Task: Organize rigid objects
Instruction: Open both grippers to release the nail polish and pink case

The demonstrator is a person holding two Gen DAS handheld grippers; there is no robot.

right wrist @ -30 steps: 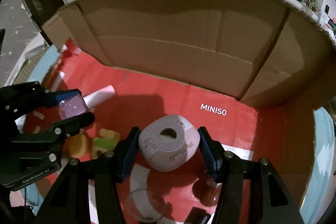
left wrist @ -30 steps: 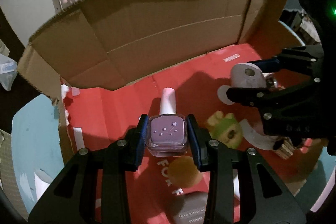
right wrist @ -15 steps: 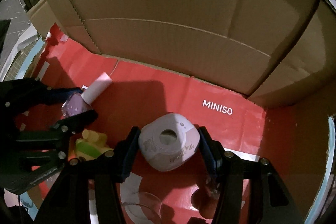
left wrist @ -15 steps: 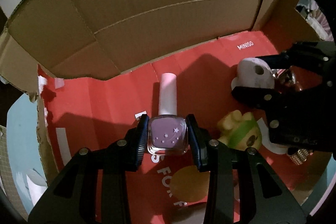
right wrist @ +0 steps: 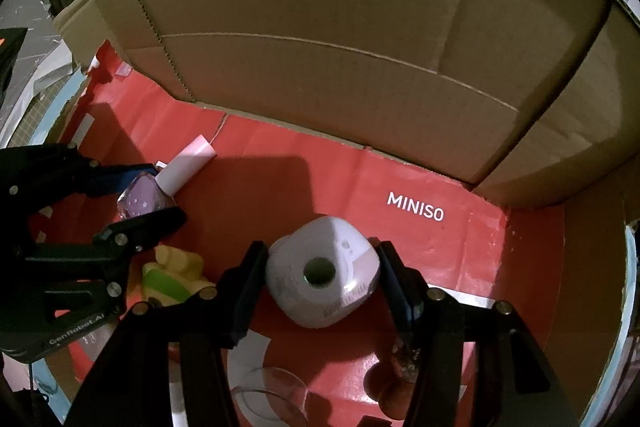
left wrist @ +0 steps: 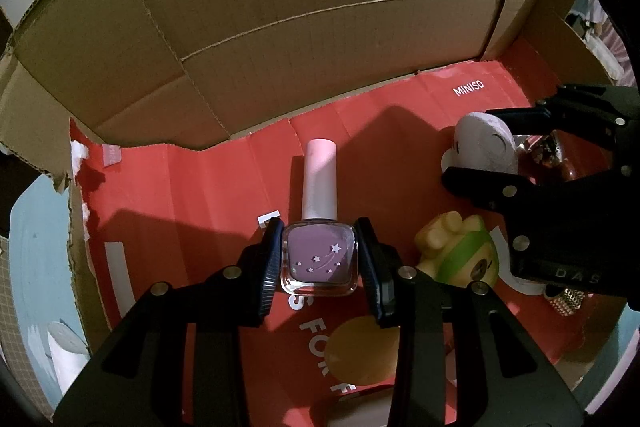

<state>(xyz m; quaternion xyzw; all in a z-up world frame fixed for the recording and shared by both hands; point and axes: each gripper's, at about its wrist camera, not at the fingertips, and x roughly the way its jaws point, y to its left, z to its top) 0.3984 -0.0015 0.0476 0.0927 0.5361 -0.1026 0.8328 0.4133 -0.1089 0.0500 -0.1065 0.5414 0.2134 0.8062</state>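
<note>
My left gripper (left wrist: 319,259) is shut on a purple nail polish bottle (left wrist: 319,257) with white stars and a pale pink cap (left wrist: 320,183), held over the red floor of a cardboard box (left wrist: 280,27). The same bottle (right wrist: 146,201) shows at the left in the right wrist view, clamped between the left gripper's black fingers (right wrist: 140,227). My right gripper (right wrist: 322,275) is shut on a rounded pale lilac case (right wrist: 324,275) with a round hole in its top, also inside the box. In the left wrist view that case (left wrist: 482,151) sits at the right between the right gripper's fingers (left wrist: 488,187).
On the red box floor lie a yellow-and-green toy figure (left wrist: 460,255), an orange round piece (left wrist: 362,351), a clear round lid (right wrist: 272,399) and a small dark metallic object (right wrist: 404,359). Tall brown cardboard walls (right wrist: 360,7) ring the far side. A light blue surface (left wrist: 36,267) lies outside at the left.
Both grippers have sunk deeper into the box with their objects still held; the far wall now fills the top of both views and the room behind is nearly hidden.
</note>
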